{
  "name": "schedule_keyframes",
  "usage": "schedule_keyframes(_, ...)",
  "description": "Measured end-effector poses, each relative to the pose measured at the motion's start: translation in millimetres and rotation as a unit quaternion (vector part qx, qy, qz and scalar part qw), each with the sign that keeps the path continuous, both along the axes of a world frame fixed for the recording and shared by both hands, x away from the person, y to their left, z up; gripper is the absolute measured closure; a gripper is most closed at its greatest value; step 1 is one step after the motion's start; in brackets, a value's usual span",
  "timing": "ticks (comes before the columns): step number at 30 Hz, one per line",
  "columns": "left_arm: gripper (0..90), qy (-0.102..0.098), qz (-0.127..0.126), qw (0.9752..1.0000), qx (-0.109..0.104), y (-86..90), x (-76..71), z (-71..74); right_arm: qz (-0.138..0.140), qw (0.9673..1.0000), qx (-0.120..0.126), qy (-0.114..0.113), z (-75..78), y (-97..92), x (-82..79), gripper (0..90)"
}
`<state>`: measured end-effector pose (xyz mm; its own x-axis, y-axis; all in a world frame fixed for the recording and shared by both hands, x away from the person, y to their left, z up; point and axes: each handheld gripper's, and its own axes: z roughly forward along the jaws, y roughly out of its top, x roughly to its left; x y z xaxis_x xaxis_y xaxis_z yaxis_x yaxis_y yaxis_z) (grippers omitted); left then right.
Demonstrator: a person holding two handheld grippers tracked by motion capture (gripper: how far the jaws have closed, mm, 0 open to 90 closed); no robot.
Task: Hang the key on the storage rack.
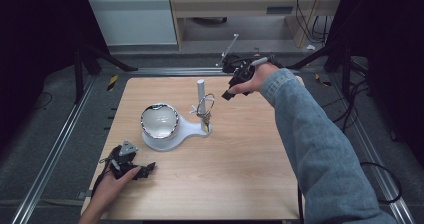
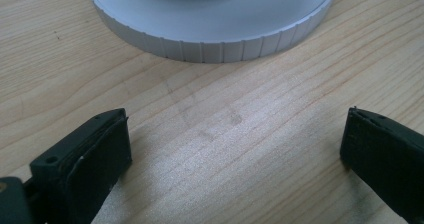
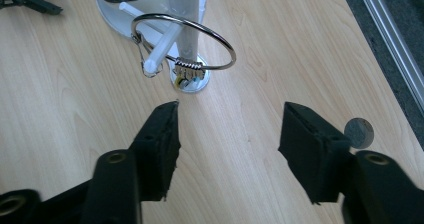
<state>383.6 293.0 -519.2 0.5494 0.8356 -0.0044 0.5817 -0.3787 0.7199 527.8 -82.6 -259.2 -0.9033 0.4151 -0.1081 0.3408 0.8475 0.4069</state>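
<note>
- Two tools are seen: the right tool (image 3: 227,149) is held released, jaws spread wide, above and just short of the key ring (image 3: 184,41), which hangs on a peg of the white stand (image 1: 176,132) near the middle of the worktop (image 1: 240,154).
- The wire hoop is best approached squarely, one jaw inside it and one outside.
- The left tool (image 2: 235,159), also released and empty, is rested on the worktop near the stand's round base, where the stand can be steadied if it tips.

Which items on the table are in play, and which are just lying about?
In play:
- key ring, hanging on the peg of the white stand
- right gripper, open, facing it

Lying about:
- bowl on the stand's base
- left gripper, open on the table
</note>
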Motion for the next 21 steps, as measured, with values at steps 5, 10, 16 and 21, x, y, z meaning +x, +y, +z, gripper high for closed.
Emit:
schedule_keyframes(5,0.0,0.000,0.000,1.0000,0.000,0.0,0.0,0.0,-0.013,0.9998,0.010,-0.015,-6.3,-8.2,-0.9,31.1)
schedule_keyframes(10,0.0,0.000,0.000,1.0000,0.000,0.0,0.0,0.0,-0.026,0.9990,0.020,-0.028,-11.6,-15.3,-1.1,22.2)
schedule_keyframes(16,0.0,0.000,0.000,1.0000,0.000,0.0,0.0,0.0,-0.050,0.9973,0.044,-0.033,-22.6,-24.1,-1.5,11.4)
schedule_keyframes(21,0.0,0.000,0.000,1.0000,0.000,0.0,0.1,0.0,-0.059,0.9958,0.056,-0.042,-41.2,-33.9,-2.3,7.5)
